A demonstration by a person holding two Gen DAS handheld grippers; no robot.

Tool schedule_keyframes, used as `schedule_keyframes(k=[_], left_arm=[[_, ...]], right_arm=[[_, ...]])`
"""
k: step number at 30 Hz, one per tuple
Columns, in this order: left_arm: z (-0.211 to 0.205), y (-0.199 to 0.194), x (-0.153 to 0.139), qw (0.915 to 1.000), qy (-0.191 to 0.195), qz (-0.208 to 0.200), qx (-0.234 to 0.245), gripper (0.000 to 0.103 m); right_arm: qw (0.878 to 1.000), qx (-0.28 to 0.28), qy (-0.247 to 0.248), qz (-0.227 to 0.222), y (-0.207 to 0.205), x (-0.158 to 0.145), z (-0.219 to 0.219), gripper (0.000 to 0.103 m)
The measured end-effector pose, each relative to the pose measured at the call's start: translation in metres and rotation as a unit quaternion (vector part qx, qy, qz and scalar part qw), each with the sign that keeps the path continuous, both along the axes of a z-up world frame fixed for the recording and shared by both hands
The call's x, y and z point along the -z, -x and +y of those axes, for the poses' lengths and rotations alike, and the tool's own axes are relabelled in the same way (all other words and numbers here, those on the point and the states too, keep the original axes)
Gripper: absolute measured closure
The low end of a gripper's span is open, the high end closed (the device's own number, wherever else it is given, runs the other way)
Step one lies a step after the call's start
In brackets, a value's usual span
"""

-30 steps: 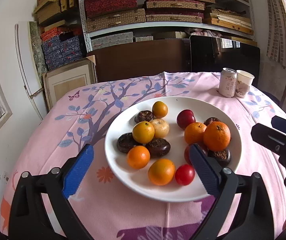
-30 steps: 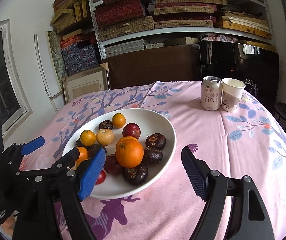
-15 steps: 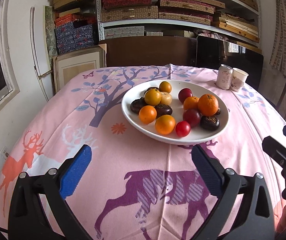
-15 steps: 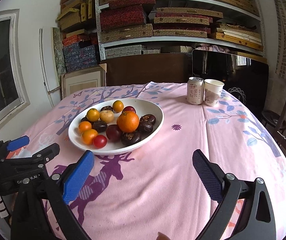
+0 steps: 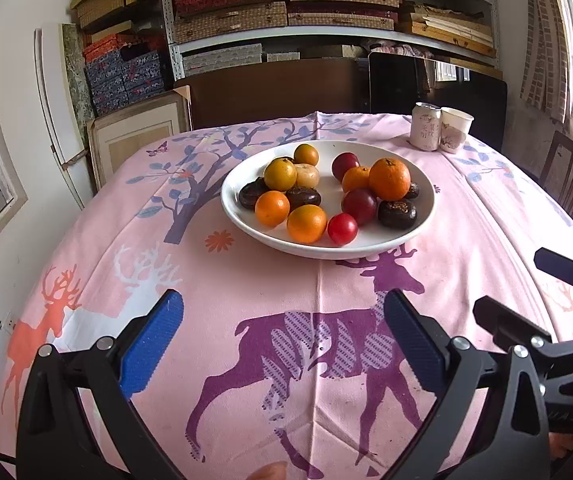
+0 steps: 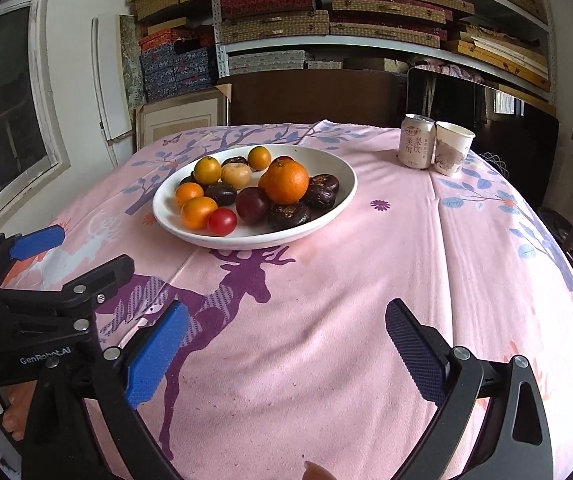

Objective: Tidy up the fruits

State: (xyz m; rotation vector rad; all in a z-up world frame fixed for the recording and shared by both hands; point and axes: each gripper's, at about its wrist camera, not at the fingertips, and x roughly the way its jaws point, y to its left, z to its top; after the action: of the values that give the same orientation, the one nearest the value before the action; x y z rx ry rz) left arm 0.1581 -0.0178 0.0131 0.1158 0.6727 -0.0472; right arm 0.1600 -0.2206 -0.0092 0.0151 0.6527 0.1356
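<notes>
Judging the task near done, all fruit [image 5: 314,196] lies grouped in the plate [image 5: 426,204] mid-table, left gripper [image 5: 282,344] and right gripper [image 6: 286,344] both gaping empty well short of it, a can [image 6: 416,142] and cup [image 6: 452,148] standing clear beyond, nothing obstructing.
</notes>
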Motion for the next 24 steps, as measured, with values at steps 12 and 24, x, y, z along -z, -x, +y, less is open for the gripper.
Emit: schedule_keyframes(k=[12,24], left_arm=[[0.005,0.014,-0.012,0.9993,0.013,-0.032,-0.015,0.005],[0.009,0.013,-0.011,0.9992,0.025,-0.027,-0.016,0.005]], right_arm=[[1.0,0.003,-0.014,-0.009,0.003,-0.002,-0.004,0.004],[1.0,-0.011,-0.008,-0.019,0.008,-0.005,0.001,0.004]])
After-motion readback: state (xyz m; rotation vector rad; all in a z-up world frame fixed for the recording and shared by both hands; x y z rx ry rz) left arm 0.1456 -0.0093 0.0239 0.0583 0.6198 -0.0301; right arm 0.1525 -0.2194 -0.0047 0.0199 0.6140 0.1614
